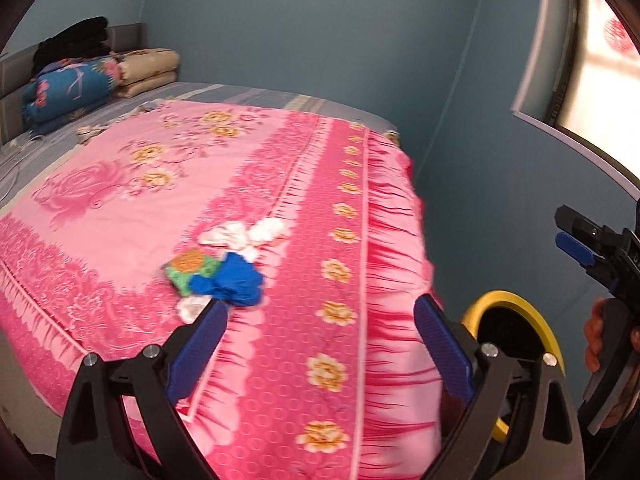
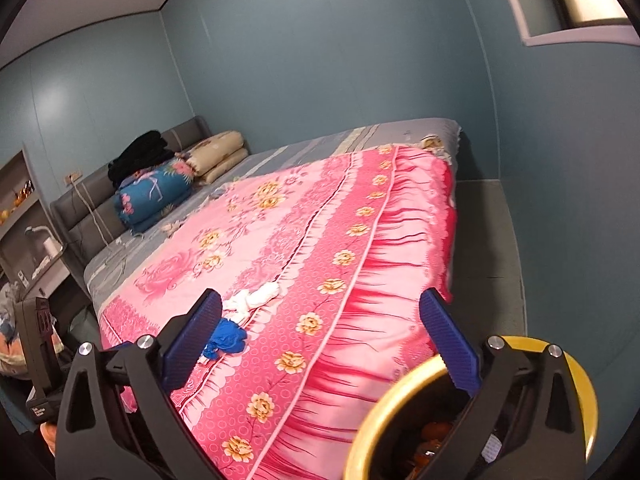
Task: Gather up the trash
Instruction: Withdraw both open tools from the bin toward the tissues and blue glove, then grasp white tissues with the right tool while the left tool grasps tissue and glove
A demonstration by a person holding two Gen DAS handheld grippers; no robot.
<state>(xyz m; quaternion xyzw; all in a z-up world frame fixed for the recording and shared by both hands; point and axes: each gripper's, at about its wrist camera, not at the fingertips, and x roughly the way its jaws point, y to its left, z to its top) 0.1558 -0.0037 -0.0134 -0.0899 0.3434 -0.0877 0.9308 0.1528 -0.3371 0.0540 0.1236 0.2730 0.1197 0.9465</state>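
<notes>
I count two grippers: left gripper [image 1: 320, 340] and right gripper [image 2: 326, 332], two blue pads each, jaws spread wide with nothing between them. One bed [image 1: 240, 96] with one pink floral blanket [image 1: 120, 200]. Trash pile on the blanket: one blue crumpled piece [image 1: 232, 280], one green-and-orange wrapper [image 1: 192, 268], and white tissue wads [image 1: 240, 236], three as far as I can tell, since they overlap. One yellow-rimmed bin [image 2: 384, 412] by the bed's corner. At the headboard: one blue floral folded quilt [image 1: 68, 88], one dark clothes bundle [image 1: 76, 40], two beige pillows [image 1: 148, 68] stacked. One window [image 1: 600, 60].
</notes>
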